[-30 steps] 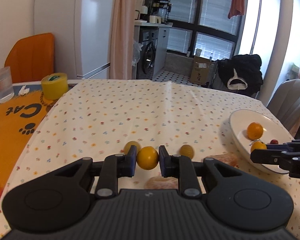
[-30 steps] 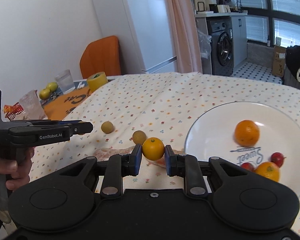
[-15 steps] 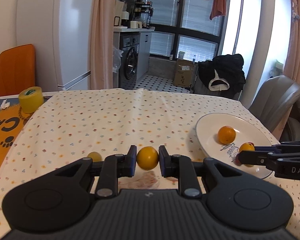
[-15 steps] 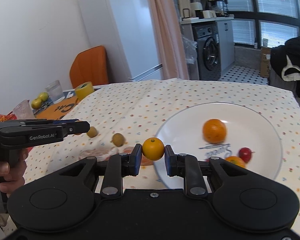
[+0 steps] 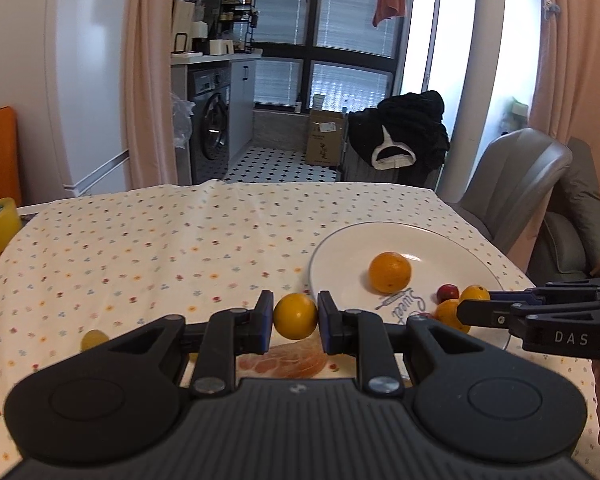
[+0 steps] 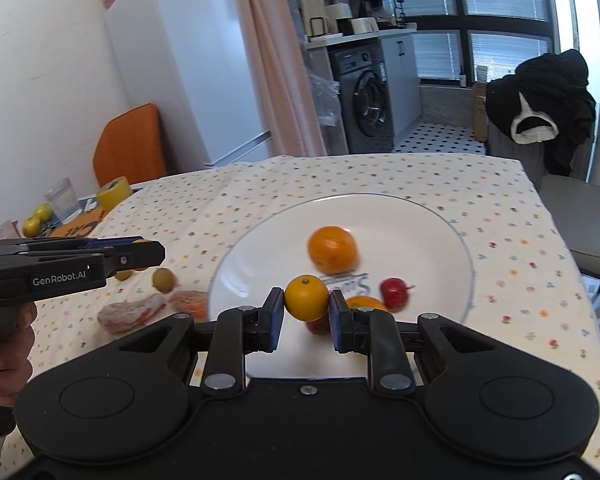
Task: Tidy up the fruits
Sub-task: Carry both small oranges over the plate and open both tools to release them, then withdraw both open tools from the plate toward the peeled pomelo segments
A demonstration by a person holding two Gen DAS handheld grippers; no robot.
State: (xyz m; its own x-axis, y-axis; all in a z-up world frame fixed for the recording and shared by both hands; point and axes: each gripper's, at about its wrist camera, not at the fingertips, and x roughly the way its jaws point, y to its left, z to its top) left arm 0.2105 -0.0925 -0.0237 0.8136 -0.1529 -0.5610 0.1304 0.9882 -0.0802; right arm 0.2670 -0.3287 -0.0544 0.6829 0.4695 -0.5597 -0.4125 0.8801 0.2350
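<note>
My left gripper is shut on a small orange, held above the dotted tablecloth just left of the white plate. My right gripper is shut on another small orange, over the near part of the plate. On the plate lie a bigger orange, a small orange and a red fruit. On the cloth to the left of the plate lie two small yellow-green fruits and peeled citrus pieces. The left gripper shows at the left of the right wrist view.
A yellow tape roll, a glass and two yellow-green fruits stand on the orange mat at the table's far left. A grey chair stands by the table's right edge. An orange chair is behind the mat.
Both grippers have swung right toward the plate, each still holding its orange. The right one has gone from the cloth beside the plate to over the plate's near part.
</note>
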